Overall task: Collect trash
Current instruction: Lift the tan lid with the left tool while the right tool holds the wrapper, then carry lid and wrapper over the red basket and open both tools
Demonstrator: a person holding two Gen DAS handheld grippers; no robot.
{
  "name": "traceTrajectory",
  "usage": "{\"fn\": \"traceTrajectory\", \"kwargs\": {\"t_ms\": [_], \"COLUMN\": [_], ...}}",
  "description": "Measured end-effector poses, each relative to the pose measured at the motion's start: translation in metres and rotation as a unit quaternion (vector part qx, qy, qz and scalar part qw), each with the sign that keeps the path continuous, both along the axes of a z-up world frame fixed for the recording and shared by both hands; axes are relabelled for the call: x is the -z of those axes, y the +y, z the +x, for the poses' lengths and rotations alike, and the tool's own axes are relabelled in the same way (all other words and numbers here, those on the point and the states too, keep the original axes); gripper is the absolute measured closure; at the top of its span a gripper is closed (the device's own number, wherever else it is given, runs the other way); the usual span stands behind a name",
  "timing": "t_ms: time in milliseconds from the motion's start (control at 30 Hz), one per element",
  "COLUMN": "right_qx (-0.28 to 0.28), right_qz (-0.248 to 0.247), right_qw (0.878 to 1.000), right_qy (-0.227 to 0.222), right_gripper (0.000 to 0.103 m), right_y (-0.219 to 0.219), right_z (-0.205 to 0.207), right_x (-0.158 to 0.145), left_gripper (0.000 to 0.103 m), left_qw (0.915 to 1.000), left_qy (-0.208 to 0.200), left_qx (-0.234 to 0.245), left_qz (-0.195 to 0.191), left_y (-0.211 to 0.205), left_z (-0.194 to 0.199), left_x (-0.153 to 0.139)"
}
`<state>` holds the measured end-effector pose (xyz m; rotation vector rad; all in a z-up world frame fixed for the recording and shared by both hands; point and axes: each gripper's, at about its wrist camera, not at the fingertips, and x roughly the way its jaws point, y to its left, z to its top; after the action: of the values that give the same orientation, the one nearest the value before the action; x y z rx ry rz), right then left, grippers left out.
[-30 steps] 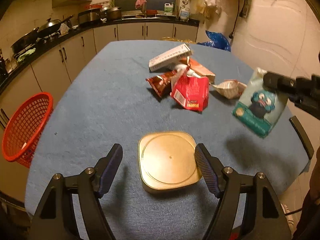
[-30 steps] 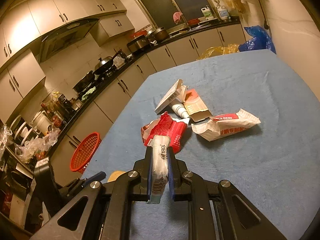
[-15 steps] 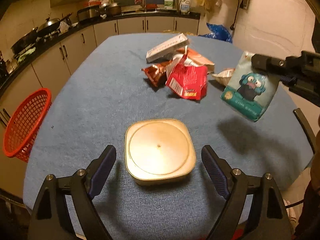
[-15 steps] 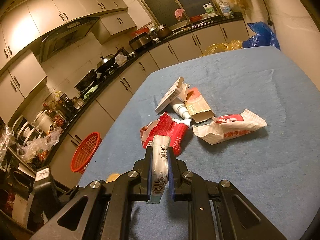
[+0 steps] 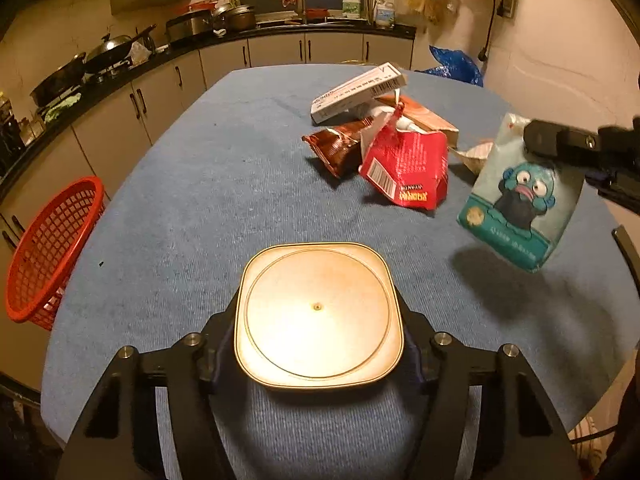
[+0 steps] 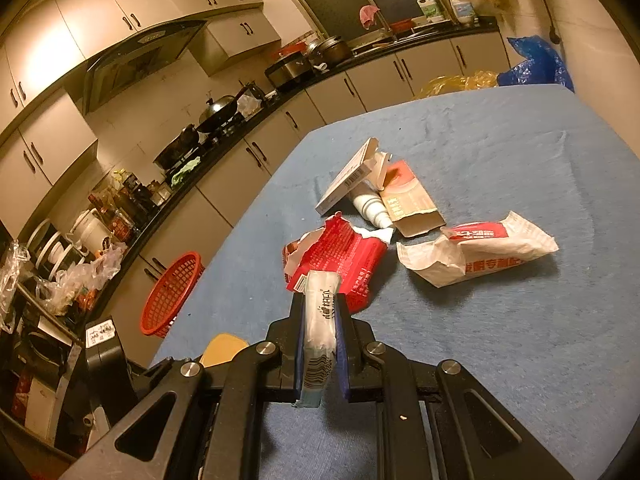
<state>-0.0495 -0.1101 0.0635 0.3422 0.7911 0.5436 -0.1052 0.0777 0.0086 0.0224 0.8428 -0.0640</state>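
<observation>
My left gripper (image 5: 318, 354) is shut on a square gold tin lid (image 5: 318, 314) and holds it just above the blue table (image 5: 192, 208). My right gripper (image 6: 319, 344) is shut on a teal snack packet (image 6: 318, 336) with a cartoon face, which hangs in the air at the right in the left wrist view (image 5: 520, 196). A pile of trash lies mid-table: a red wrapper (image 5: 408, 170), a brown wrapper (image 5: 336, 146), a white box (image 5: 358, 92), an orange carton (image 6: 408, 200), a white tube (image 6: 370, 208) and a white bag (image 6: 476, 252).
A red mesh basket (image 5: 48, 248) stands off the table's left edge; it also shows in the right wrist view (image 6: 172, 294). Kitchen counters with pots run along the left and back. A blue plastic bag (image 5: 456, 66) sits beyond the far right corner.
My left gripper has moved forward and closed on the gold tin lid, which it only straddled before. The right gripper still holds the teal packet, nearly in place.
</observation>
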Motion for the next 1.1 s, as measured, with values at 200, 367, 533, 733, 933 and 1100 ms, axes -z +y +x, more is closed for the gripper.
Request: {"fn": "traceTrajectory", "kwargs": {"t_ms": [200, 367, 533, 733, 933, 1100], "right_qx": [0.005, -0.001, -0.009, -0.021, -0.030, -0.046], "right_qz": [-0.007, -0.014, -0.021, -0.021, -0.023, -0.029], "right_qw": [1.000, 1.000, 1.000, 1.000, 0.999, 0.999], "right_qy": [0.002, 0.000, -0.003, 0.005, 0.007, 0.007], "right_gripper": [0.089, 0.089, 0.089, 0.089, 0.089, 0.089], "right_y": [0.005, 0.019, 0.034, 0.051, 0.062, 0.077], "right_z": [0.005, 0.007, 0.010, 0.016, 0.018, 0.020], "right_x": [-0.002, -0.006, -0.009, -0.009, -0.011, -0.013], "left_gripper": [0.039, 0.039, 0.039, 0.039, 0.039, 0.039], "left_qw": [0.9996, 0.9988, 0.9978, 0.9968, 0.9958, 0.9947], "left_qy": [-0.022, -0.038, -0.051, -0.057, -0.062, -0.067], "left_qx": [-0.003, -0.013, -0.023, -0.038, -0.050, -0.062], "left_qz": [-0.017, -0.028, -0.035, -0.042, -0.045, -0.047], "left_y": [0.013, 0.029, 0.046, 0.062, 0.075, 0.086], "left_z": [0.004, 0.006, 0.007, 0.010, 0.010, 0.007], "left_x": [-0.015, -0.029, -0.041, -0.047, -0.048, -0.051]}}
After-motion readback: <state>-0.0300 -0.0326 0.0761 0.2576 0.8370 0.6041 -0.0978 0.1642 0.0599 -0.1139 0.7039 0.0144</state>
